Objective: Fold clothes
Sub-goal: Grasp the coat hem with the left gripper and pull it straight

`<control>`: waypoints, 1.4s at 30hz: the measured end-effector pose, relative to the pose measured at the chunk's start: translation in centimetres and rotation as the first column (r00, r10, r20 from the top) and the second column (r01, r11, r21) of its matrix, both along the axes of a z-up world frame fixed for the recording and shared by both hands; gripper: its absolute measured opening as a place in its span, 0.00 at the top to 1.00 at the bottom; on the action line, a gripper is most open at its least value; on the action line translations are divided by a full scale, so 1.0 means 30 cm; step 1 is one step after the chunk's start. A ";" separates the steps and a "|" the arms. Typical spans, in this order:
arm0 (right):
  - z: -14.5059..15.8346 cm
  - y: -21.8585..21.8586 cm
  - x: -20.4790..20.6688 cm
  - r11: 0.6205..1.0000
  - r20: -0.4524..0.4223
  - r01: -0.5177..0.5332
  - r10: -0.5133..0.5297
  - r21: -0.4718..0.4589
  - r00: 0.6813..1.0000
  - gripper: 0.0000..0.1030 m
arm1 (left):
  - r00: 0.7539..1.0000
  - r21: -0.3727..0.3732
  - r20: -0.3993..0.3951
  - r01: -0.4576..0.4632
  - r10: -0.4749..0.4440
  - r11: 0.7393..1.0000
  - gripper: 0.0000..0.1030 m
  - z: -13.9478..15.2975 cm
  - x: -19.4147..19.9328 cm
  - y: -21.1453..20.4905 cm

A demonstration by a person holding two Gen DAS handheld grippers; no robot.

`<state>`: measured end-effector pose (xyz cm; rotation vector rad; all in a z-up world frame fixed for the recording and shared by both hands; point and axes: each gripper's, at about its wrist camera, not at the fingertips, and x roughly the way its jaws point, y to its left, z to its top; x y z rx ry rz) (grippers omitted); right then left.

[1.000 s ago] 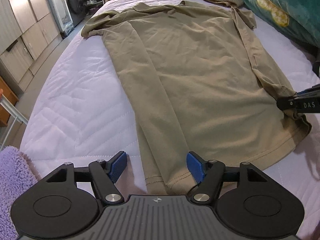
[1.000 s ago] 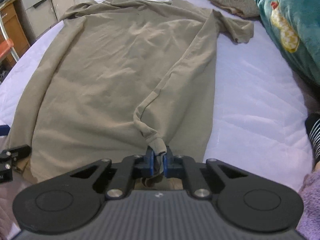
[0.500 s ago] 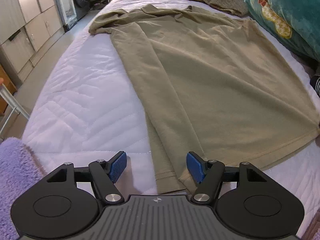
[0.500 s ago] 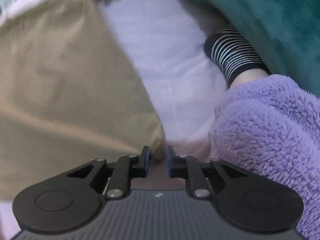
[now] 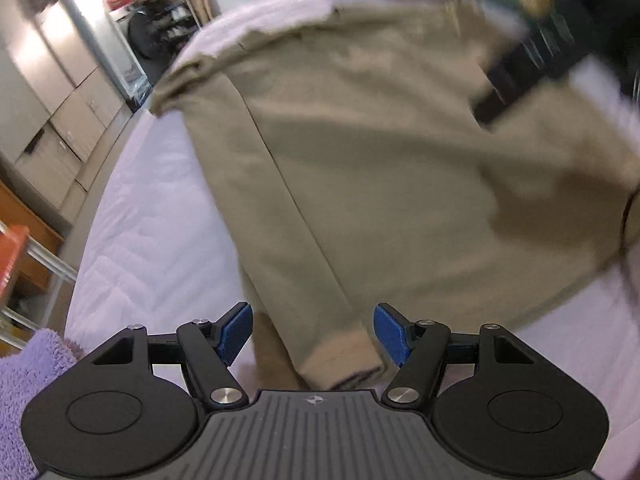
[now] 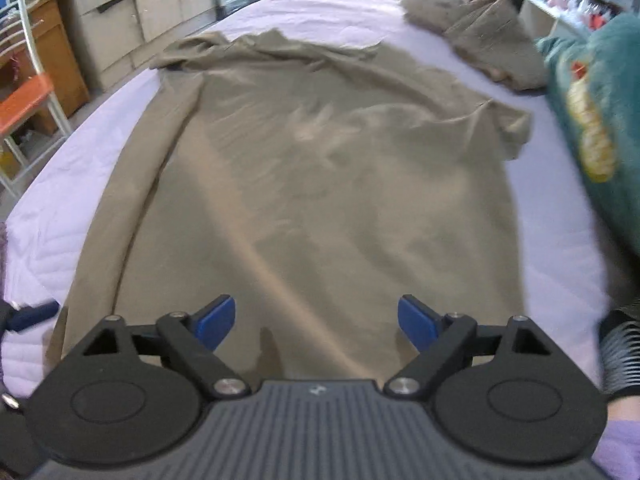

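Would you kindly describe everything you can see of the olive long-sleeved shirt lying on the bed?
The olive shirt is a thin, soft-looking knit, spread nearly flat and lengthwise on the pale quilted bed, hem nearest the cameras. One long sleeve lies folded along the body, its cuff between the open left gripper's pads, unpinched. The far end is rumpled. The right gripper stands open above the hem, holding nothing.

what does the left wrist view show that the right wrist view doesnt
Only the left wrist view: the folded-in sleeve's cuff, lying between the open jaws of the left tool, and the right tool seen as a blurred black bar above the shirt's far right side.

Only the right wrist view: the orange-seated chair, the knit pile at the bed's far end, and the right tool, its jaws just opened with nothing between them.

Both: the olive long-sleeve shirt spread on the lilac quilted bed.
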<state>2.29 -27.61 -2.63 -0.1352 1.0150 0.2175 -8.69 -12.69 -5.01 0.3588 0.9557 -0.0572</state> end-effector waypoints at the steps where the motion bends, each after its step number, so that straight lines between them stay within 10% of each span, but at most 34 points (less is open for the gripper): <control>1: -0.026 -0.016 0.004 0.999 -0.013 0.019 -0.018 0.026 1.000 0.13 | 1.000 0.005 0.015 -0.006 0.006 1.000 0.25 -0.005 -0.001 0.002; 5: -0.127 -0.092 0.011 0.971 -0.147 0.163 -0.138 0.174 0.979 0.13 | 0.998 -0.093 -0.003 -0.065 0.065 0.993 0.30 0.005 0.009 0.053; 9: -0.144 -0.135 0.022 0.933 -0.207 0.235 -0.181 0.274 0.961 0.07 | 0.997 -0.159 0.012 -0.072 0.075 0.985 0.88 0.028 -0.006 0.098; 18: -0.143 -0.141 0.009 0.917 -0.232 0.267 -0.202 0.298 0.952 0.02 | 0.979 -0.238 0.014 -0.194 0.203 0.952 0.90 0.066 -0.043 0.246; 27: -0.155 -0.101 0.003 0.946 -0.251 0.225 -0.165 0.233 0.954 0.00 | 0.877 -0.255 -0.012 -0.467 0.480 0.847 0.94 0.137 -0.081 0.509; 36: -0.096 -0.145 -0.014 0.952 -0.185 0.245 -0.211 0.186 0.960 0.00 | 0.911 -0.404 0.088 -0.338 0.404 0.850 0.80 0.197 0.108 0.484; 42: -0.035 -0.458 0.000 0.839 -0.208 0.465 -0.420 0.282 0.883 0.00 | 0.912 -0.460 -0.037 -0.378 0.408 0.803 0.80 0.129 0.327 0.493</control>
